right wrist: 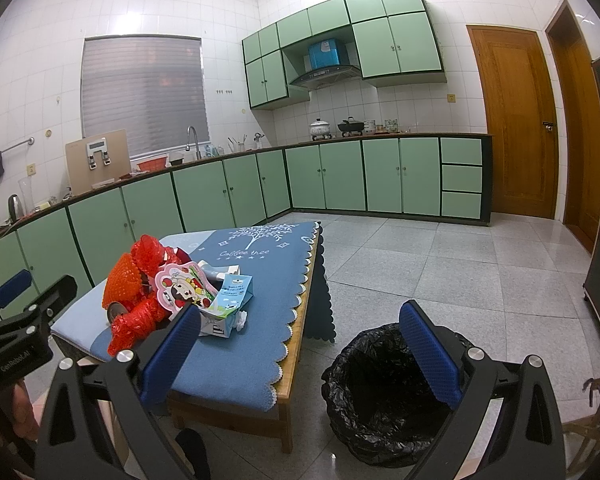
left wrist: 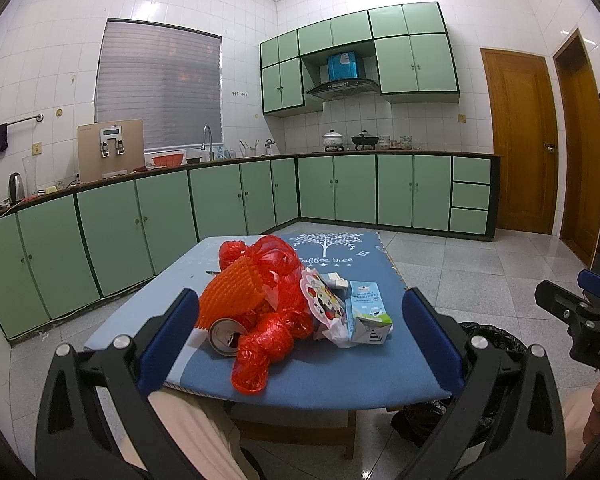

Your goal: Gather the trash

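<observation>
both the left gripper (left wrist: pixel 300 336) and right gripper (right wrist: pixel 300 344) hang spread and empty before the trash heap (left wrist: pixel 284 304) on the low table (right wrist: pixel 260 360); tangled red bags may drag the can (left wrist: pixel 226 336) past the bin (right wrist: pixel 380 392).

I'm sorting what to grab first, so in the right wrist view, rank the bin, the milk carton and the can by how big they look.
1. Black-lined bin, by far the largest, though nearest the camera.
2. Milk carton.
3. Can, smallest, but partly hidden by red netting.
</observation>
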Demonstrator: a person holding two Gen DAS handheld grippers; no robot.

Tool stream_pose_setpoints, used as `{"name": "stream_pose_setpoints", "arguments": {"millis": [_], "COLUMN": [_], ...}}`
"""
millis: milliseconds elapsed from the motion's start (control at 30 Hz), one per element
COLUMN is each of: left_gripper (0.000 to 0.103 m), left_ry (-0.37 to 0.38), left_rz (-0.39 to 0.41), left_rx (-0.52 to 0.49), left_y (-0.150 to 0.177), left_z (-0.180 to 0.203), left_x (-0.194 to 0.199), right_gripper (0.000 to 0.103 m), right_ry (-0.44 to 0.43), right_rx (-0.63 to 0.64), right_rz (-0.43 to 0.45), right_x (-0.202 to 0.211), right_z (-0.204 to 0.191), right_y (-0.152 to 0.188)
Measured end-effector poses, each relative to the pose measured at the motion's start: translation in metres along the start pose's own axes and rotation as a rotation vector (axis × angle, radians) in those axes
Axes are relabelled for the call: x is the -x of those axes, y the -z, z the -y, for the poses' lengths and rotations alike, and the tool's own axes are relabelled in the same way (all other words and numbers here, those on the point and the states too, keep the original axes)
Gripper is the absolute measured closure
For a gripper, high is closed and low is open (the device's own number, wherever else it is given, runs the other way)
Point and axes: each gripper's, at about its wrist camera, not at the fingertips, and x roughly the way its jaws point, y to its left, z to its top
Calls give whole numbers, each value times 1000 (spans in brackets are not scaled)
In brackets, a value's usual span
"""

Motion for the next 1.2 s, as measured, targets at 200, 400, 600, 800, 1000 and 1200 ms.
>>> {"name": "stream_pose_setpoints", "arguments": {"millis": [200, 400, 600, 800, 1000, 1200], "left_gripper": [5, 5, 5, 5, 5, 5], "left_ry": [0, 0, 0, 0, 0, 0], "left_rz": [0, 0, -1, -1, -4, -7], "left_rx": [0, 0, 0, 0, 1, 2], "left_y": [0, 0, 0, 0, 0, 1], "left_z": [0, 0, 0, 0, -3, -4], "left_x": [0, 0, 0, 0, 0, 0], "right_gripper": [6, 6, 6, 6, 6, 6], "right_ry": [0, -1, 0, -1, 0, 0], "right_rx": [0, -1, -1, 0, -1, -2], "right_rz": [0, 0, 0, 0, -1, -2], "right_x": [0, 0, 0, 0, -1, -2], "right_z": [0, 0, 1, 0, 0, 0], "right_y": [0, 0, 0, 0, 0, 0]}}
